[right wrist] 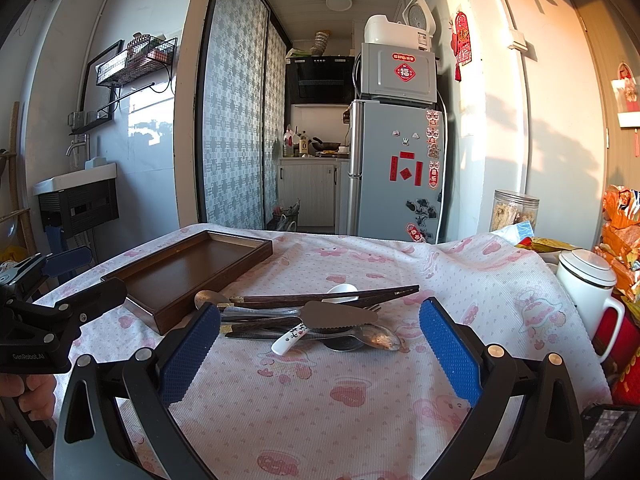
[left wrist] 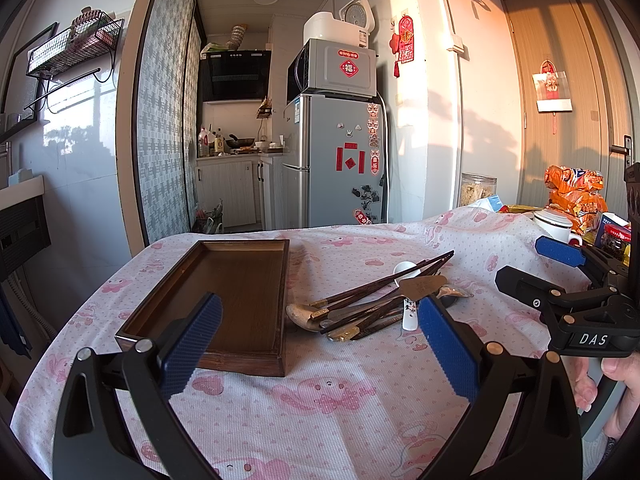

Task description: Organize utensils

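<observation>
- While the wooden tray sits bare on the bench, no sorting is done yet
- All the utensils lie in one messy pile just beside the tray: dark chopsticks, metal spoons, a white spoon and a flat server
- Left gripper hangs near the tray, jaws wide apart, holding nothing
- Right gripper faces the pile, jaws wide apart too, holding nothing
- Every piece is left to move, I think

I see both grippers, left gripper and right gripper, as black frames with blue textured pads, silver and brass screws, white "DAS" lettering at 3 o'clock, bare-skinned hand.
</observation>
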